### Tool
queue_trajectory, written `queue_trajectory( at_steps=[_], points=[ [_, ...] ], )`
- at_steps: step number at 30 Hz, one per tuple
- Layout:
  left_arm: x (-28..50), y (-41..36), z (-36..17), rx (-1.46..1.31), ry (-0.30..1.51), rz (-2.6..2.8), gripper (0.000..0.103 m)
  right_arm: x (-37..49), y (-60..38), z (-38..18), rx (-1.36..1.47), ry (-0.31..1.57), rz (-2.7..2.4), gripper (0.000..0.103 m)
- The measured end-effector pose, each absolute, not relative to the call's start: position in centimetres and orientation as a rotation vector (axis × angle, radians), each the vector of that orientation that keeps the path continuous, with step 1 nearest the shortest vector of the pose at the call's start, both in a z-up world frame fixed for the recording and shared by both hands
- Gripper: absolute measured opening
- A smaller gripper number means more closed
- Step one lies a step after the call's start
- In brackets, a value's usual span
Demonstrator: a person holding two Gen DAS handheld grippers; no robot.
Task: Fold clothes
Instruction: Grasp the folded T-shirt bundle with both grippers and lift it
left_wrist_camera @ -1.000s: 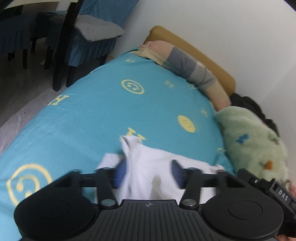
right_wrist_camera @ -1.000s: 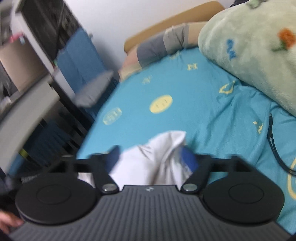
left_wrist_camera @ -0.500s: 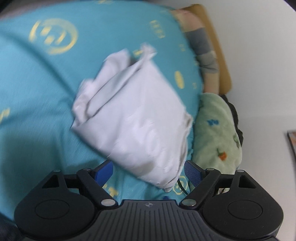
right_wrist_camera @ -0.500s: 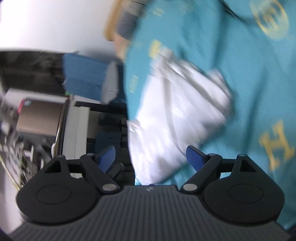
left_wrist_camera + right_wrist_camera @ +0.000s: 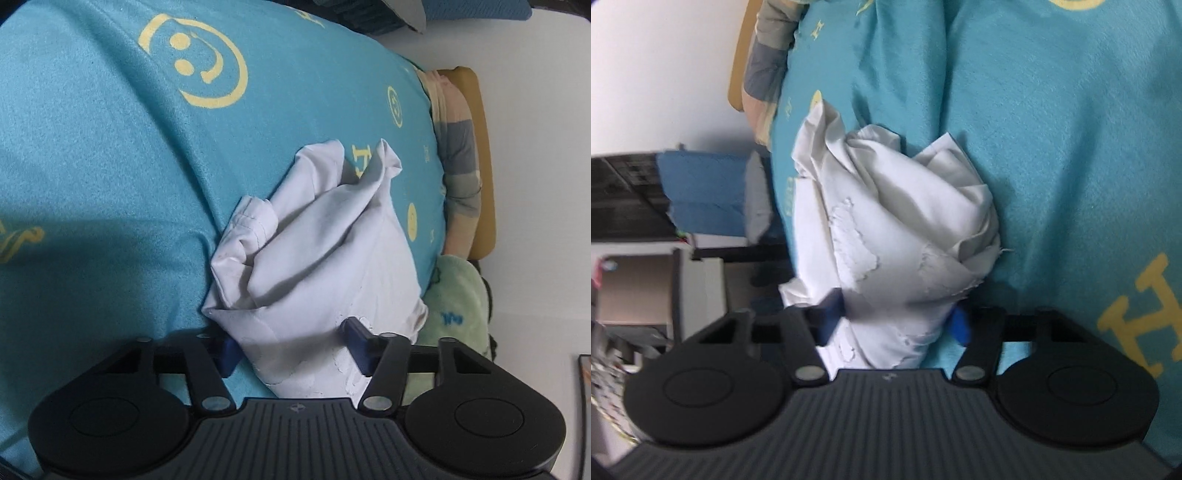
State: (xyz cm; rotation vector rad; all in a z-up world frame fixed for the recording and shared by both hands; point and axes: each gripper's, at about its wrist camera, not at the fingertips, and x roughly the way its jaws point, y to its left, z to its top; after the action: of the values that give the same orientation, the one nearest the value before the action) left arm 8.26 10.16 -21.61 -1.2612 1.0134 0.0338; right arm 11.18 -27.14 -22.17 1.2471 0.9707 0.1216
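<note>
A white garment [image 5: 325, 258] lies bunched into a thick bundle on the teal bed sheet [image 5: 110, 166]. In the left wrist view its near end tapers between my blue pads [image 5: 356, 339], and my left gripper [image 5: 292, 345] is shut on it. The right wrist view shows the same white garment [image 5: 897, 229] from the other side, with cracked print on the cloth. My right gripper [image 5: 895, 321] is shut on that end, one blue pad [image 5: 831, 317] pressed into the fabric. Each gripper body hides the cloth's nearest edge.
The teal sheet [image 5: 1052, 147] carries yellow smiley and letter prints. A striped pillow [image 5: 460, 177] lies against the tan headboard [image 5: 484, 166]. A green fleece blanket [image 5: 458, 295] sits beside the garment. Blue-covered furniture [image 5: 701, 195] and a cardboard box [image 5: 635, 288] stand past the bed's edge.
Half a second ago both grippers stood wide open, back from the garment. Both have since moved in and narrowed onto its opposite ends, and the bundle looks more gathered.
</note>
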Motion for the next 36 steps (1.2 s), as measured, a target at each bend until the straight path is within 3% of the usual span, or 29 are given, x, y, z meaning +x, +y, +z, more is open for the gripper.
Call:
queue_trajectory(
  at_steps=[5, 11, 19, 23, 36],
  points=[
    [8.2, 10.0, -20.6, -1.247, 0.995, 0.036, 0.029, 10.9, -27.5, -21.2, 1.221, 0.933, 0.152, 0.029],
    [7.6, 9.4, -15.1, -1.219, 0.920, -0.029, 0.019, 8.8, -27.5, -15.9, 1.148, 0.817, 0.194, 0.025],
    [8.0, 1.0, -4.4, -1.117, 0.933, -0.274, 0.018, 3.1, -35.3, -7.4, 1.222, 0.658, 0.178, 0.025],
    [8.0, -6.8, 0.4, -1.053, 0.967, -0.415, 0.018, 0.1, -42.4, -2.7, 1.220, 0.552, 0.115, 0.025],
    [7.2, -38.0, 4.8, -0.827, 1.005, -0.865, 0.018, -9.4, -66.3, 16.2, 0.854, 0.129, -0.291, 0.025]
  ],
)
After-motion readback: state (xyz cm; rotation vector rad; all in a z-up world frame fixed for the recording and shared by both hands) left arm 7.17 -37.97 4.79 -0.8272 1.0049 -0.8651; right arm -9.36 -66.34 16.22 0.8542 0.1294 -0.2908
